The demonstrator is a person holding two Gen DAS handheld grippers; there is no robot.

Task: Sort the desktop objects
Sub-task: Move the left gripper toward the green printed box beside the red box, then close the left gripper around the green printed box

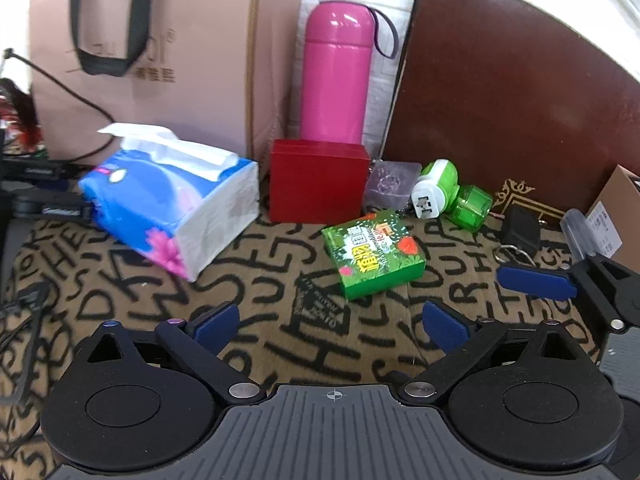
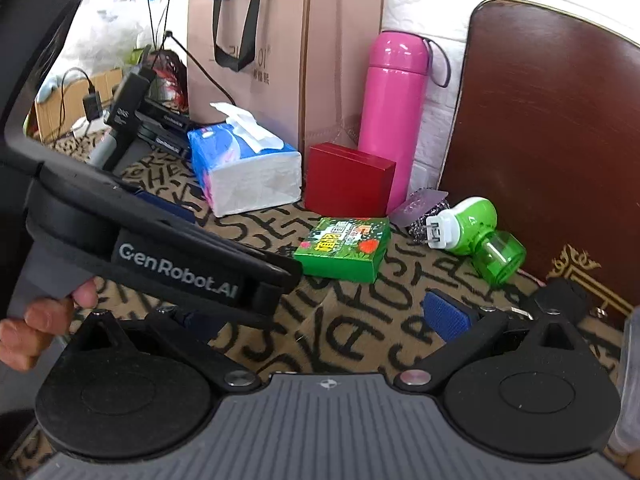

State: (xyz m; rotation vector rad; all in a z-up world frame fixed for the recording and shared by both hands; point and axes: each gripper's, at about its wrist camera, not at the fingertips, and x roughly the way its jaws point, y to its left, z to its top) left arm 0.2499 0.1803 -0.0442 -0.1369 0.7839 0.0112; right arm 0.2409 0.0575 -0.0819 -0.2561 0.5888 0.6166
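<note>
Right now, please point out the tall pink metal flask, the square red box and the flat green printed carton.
tall pink metal flask (image 1: 336, 76): left wrist view, middle of its body.
square red box (image 1: 316, 188): left wrist view, front face.
flat green printed carton (image 2: 344, 246): right wrist view, top face.

Bright, even indoor light, soft shadows only. Glare streaks on the pink flask (image 1: 336, 72) and a dull sheen on the brown board (image 1: 520, 92). Strong fisheye bending and dark corners at the edges. Motion blur on the bag handle (image 1: 108, 20); centre sharp.
</note>
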